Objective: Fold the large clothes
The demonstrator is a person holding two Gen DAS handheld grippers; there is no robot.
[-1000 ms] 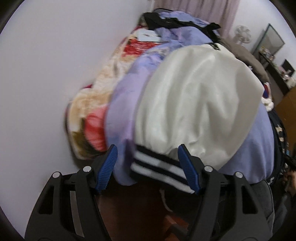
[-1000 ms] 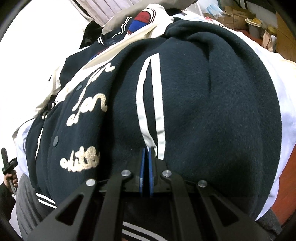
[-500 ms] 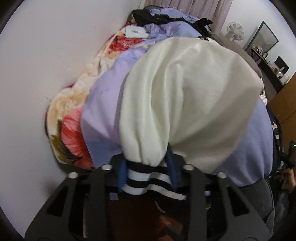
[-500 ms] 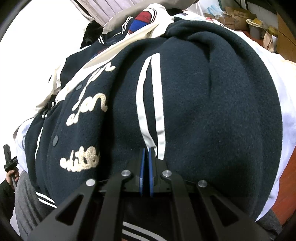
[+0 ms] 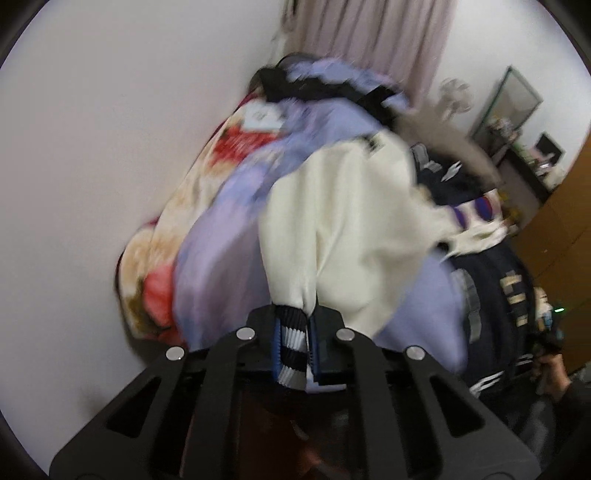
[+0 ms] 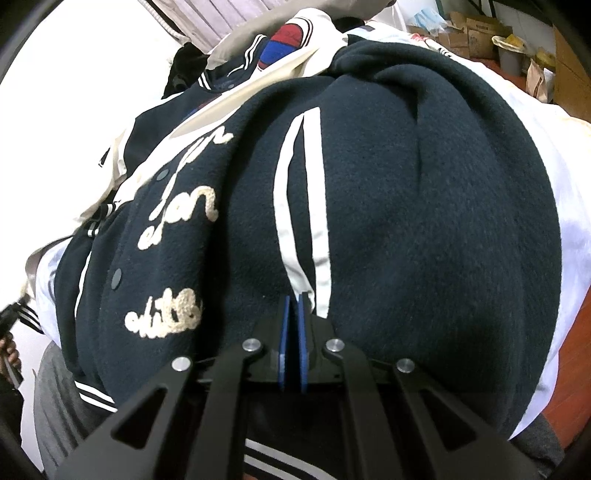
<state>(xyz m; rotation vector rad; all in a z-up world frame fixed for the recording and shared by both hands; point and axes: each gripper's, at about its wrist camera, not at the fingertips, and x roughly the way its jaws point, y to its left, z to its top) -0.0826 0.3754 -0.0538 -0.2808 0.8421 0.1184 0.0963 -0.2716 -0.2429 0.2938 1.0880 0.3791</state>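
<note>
A navy varsity jacket (image 6: 406, 184) with white stripes and cream lettering lies spread on the bed. In the left wrist view its cream sleeve (image 5: 347, 229) is pulled up off the bedding. My left gripper (image 5: 293, 321) has its jaws closing, and the blue pads press on the sleeve's black-and-white striped cuff (image 5: 291, 339). My right gripper (image 6: 294, 301) is shut, pinching the jacket's near edge just under the white pocket stripe (image 6: 317, 221). The fabric hides the bed beneath the jacket.
A lilac sheet (image 5: 221, 251) and a floral blanket (image 5: 155, 258) lie against the white wall on the left. A curtain (image 5: 369, 33), a fan (image 5: 456, 98) and a wooden wardrobe (image 5: 565, 221) stand beyond. Cardboard boxes (image 6: 472, 33) sit at far right. A person's hand (image 6: 9, 350) shows at the left edge.
The left jaws closed from wide open onto the striped cuff, then rose, drawing the cream sleeve up and narrow. The right gripper and the navy jacket body stayed still.
</note>
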